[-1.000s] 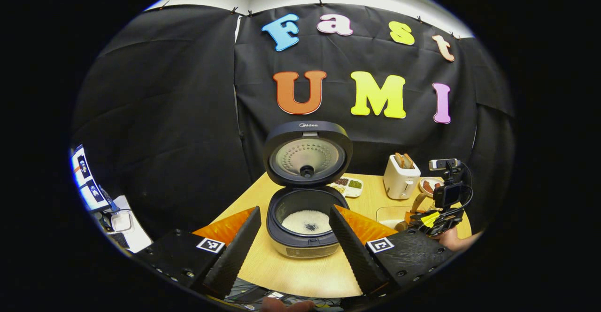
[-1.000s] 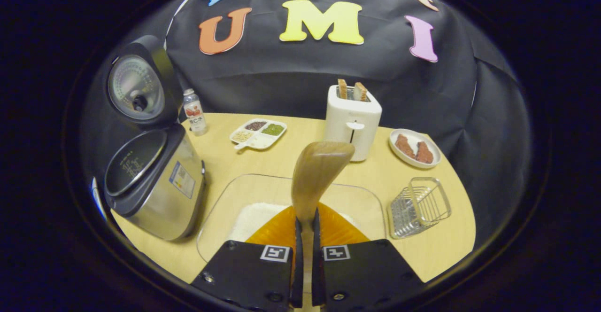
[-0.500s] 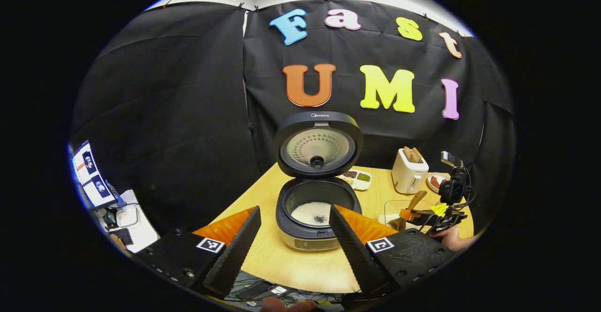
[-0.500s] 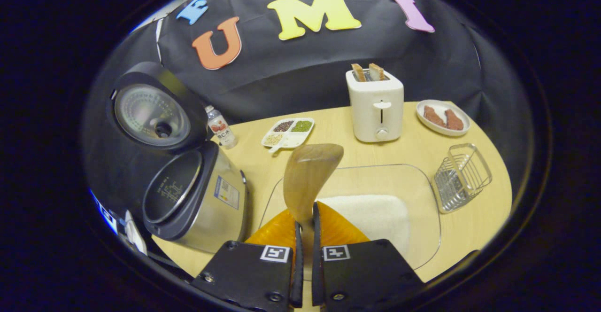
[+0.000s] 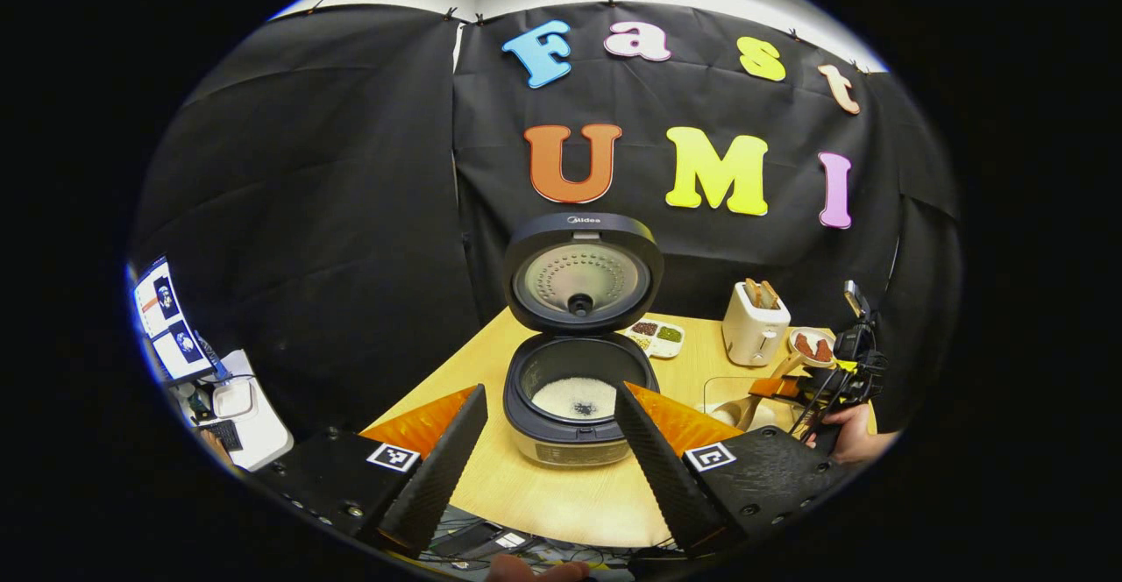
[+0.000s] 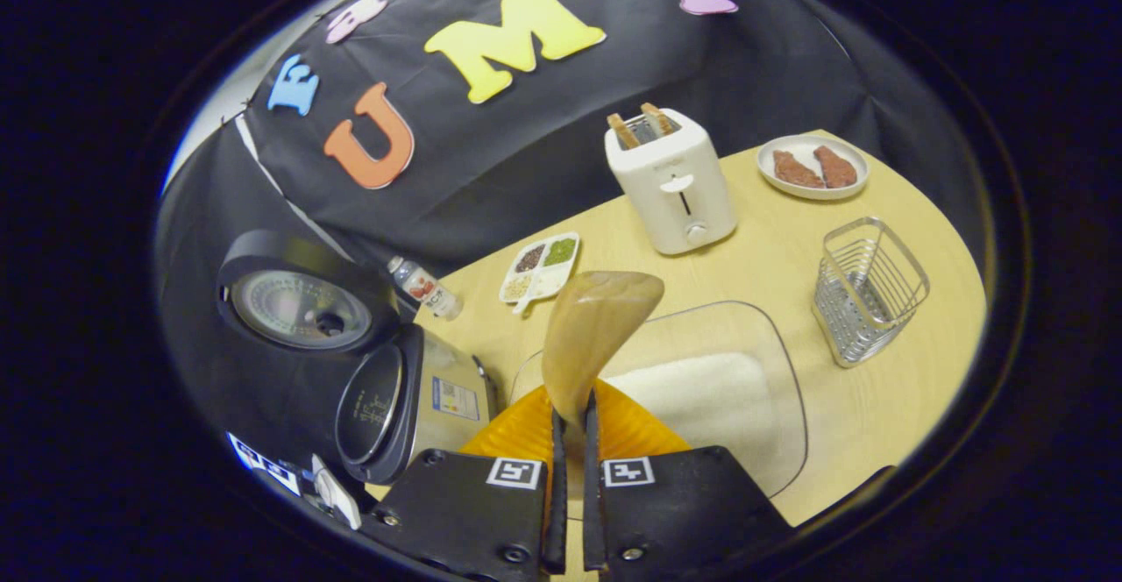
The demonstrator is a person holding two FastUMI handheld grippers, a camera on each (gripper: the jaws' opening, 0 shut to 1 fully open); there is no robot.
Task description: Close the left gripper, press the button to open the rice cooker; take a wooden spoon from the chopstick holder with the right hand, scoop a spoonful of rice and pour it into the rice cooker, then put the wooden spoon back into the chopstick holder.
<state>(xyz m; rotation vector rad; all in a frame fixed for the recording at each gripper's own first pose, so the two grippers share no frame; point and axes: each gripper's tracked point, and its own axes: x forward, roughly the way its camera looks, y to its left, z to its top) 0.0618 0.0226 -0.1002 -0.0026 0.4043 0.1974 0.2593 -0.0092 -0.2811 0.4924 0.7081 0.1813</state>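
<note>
Left gripper view. Your left gripper (image 5: 550, 455) sits at the bottom of the frame with its 2 fingers spread wide, grasping nothing. Between them, at centre, stands the rice cooker (image 5: 574, 398), lid upright, white rice and a dark speck showing in the pot. At right of the frame, beyond the left gripper's right finger, your right gripper (image 5: 793, 389) is held by a hand (image 5: 848, 433) low over the table (image 5: 561, 503), with the wooden spoon (image 5: 776, 380) clamped in it. The toaster (image 5: 754, 323) stands behind it.

Right gripper view. The 2 fingers at bottom centre are clenched on the spoon's handle. The spoon's long axis runs up the frame from the fingers, bowl at centre, leaning slightly right, and no rice is visible in it. Directly past the fingertips, lower right of centre, lies the glass tray (image 6: 771, 372) with its flat white bed of rice (image 6: 701, 398). The cooker is at lower left, tilted in this frame, its open pot facing away from the spoon bowl. The wire chopstick holder (image 6: 868, 288) stands at right, well apart from the tray's rim.

Judgement: the scoop is the step in hand. The rice lies ahead of and below the bowl, along the spoon's own axis, so you tip the bowl forward and down. The right gripper is the nearer one. After that the cooker lies off to the left of the frame.
</note>
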